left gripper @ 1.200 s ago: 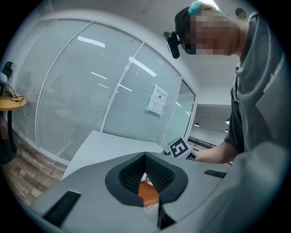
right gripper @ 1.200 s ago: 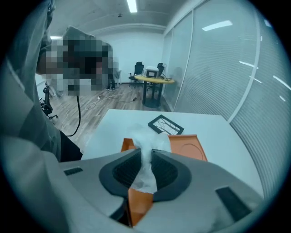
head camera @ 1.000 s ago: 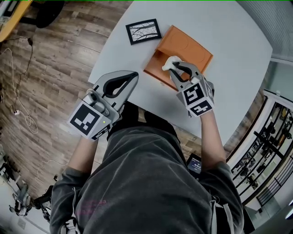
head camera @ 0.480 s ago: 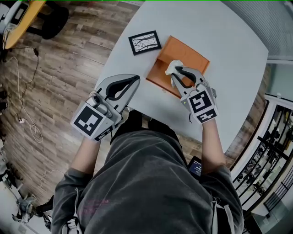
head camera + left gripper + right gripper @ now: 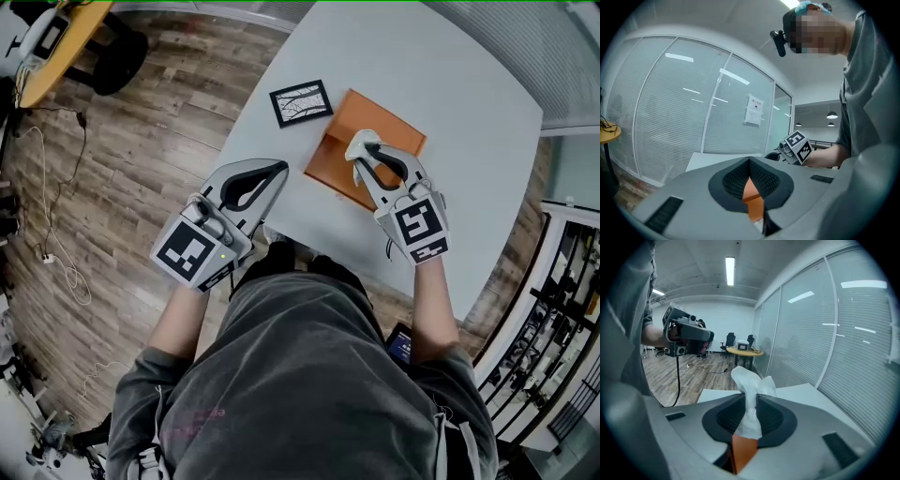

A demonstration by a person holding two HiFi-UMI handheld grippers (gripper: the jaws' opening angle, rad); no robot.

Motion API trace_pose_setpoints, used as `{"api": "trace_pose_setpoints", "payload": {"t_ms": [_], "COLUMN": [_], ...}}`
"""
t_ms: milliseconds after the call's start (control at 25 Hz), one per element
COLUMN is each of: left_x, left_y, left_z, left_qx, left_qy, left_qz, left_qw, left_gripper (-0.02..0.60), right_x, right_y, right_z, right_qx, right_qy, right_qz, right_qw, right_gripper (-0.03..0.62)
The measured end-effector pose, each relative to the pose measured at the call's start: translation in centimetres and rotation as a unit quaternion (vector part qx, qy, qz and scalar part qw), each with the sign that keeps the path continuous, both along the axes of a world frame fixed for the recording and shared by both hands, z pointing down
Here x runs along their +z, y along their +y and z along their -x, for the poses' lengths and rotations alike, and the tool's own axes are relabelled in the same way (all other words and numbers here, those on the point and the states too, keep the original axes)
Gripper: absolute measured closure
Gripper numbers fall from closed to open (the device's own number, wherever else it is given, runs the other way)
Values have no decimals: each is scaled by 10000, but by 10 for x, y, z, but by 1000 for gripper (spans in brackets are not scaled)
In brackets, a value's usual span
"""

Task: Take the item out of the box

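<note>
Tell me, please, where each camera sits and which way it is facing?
Head view: on the person's head, looking steeply down at the table and orange box; torso, arms, left claw and right claw show.
Left gripper view: on the left claw, facing the blinds; shut jaws, torso show.
Right gripper view: on the right claw, facing the wooden floor; jaws pinch the white item.
Shared: all see the orange box.

Orange box [image 5: 386, 127] upper centre, white item [image 5: 359, 142] against it, pale grey table [image 5: 469, 94], black-framed card [image 5: 301, 102] with white branching lines, grey left gripper [image 5: 279, 170] and right gripper [image 5: 362, 156] bearing black-and-white square markers, brown wood-plank floor [image 5: 141, 141] at left.
</note>
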State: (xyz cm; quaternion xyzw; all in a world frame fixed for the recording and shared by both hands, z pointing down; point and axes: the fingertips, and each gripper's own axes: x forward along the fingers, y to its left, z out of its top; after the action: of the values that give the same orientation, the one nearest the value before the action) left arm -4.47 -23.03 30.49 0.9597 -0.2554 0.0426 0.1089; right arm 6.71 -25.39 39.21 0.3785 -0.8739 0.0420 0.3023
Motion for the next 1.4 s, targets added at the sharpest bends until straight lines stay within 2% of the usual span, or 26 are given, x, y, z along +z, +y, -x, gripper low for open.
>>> {"api": "trace_pose_setpoints", "payload": {"t_ms": [640, 1400], "left_x": [-21, -30], "left_y": [14, 22], "left_z": [8, 0], "left_qx": [86, 325], "left_qy": [73, 154], "left_qz": [-220, -276], "left_qw": [9997, 9990], "left_gripper": [575, 576], "right_x": [-82, -133], "right_y": [12, 26], "right_z": [8, -3], "right_qx": [161, 530], "right_qy": [-743, -1524], "right_qz": [-984, -1290], "right_qw": [9922, 9784], "right_gripper": [517, 519]}}
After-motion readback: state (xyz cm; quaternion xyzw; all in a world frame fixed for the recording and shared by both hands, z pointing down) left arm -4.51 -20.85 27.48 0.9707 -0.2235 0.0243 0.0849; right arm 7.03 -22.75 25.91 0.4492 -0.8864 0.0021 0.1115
